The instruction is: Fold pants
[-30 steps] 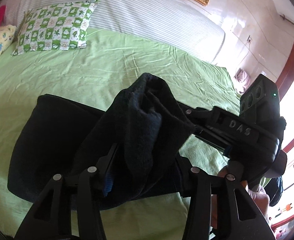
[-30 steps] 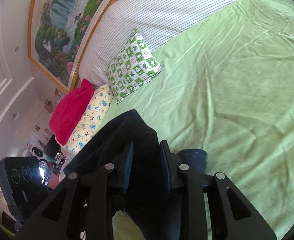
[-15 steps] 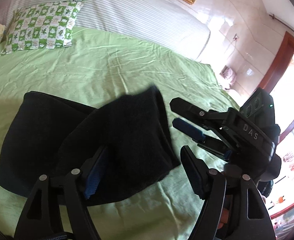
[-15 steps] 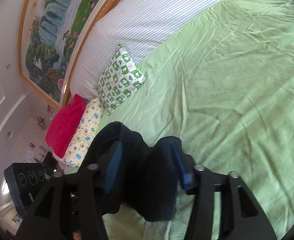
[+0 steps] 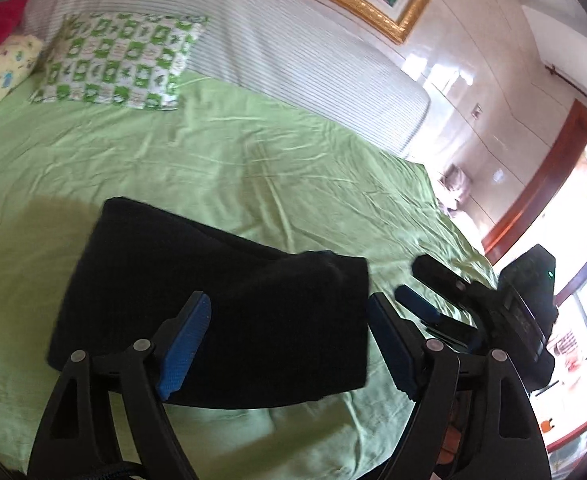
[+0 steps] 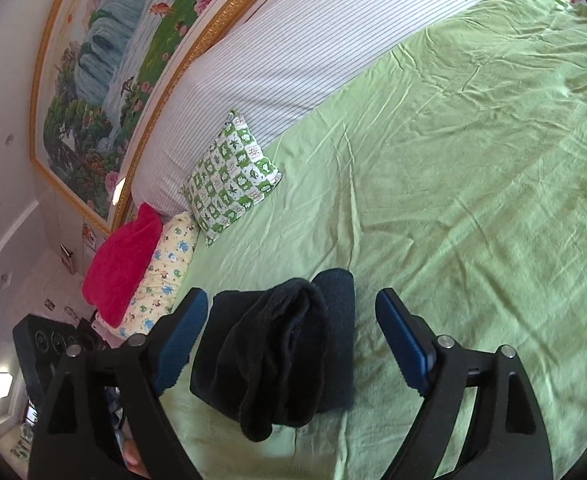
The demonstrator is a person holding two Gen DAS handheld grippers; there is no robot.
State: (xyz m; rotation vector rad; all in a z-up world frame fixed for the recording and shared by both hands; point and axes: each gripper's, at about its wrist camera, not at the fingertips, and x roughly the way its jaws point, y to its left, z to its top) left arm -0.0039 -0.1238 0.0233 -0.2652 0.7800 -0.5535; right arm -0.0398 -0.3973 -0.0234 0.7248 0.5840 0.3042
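The black pants (image 5: 221, 304) lie folded in a compact stack on the green bedsheet (image 5: 253, 168). They also show in the right wrist view (image 6: 289, 352), with a rumpled top fold. My left gripper (image 5: 289, 340) is open and empty, its blue pads either side of the stack's near edge, above it. My right gripper (image 6: 289, 344) is open and empty, above the stack's end. It also shows at the right of the left wrist view (image 5: 421, 288), beside the pants.
A green-and-white patterned pillow (image 5: 121, 64), a yellow pillow (image 6: 165, 272) and a red pillow (image 6: 121, 268) lie at the head of the bed. A striped white bolster (image 5: 293, 52) runs along the wall. The bed's right edge lies near a doorway (image 5: 553, 208).
Both grippers opened and let go of the pants. The lifted fold dropped flat onto the stack. Both grippers drew back a little.
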